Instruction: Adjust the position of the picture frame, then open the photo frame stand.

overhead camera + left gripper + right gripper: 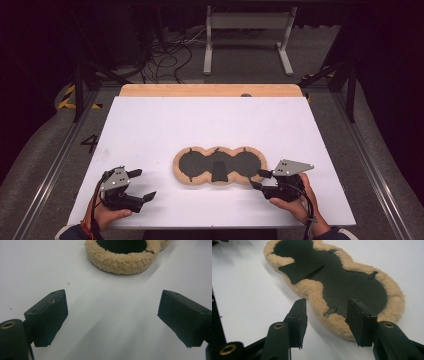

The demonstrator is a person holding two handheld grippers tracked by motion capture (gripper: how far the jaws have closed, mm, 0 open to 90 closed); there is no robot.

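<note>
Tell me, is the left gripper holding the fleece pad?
No, the left gripper stands open over bare table, with the fleece pad apart ahead of it.

The pad [219, 166] lies on the table [150, 125], nearer its front edge; left gripper [139, 185] front-left, right gripper [258, 179] at its right end.
</note>
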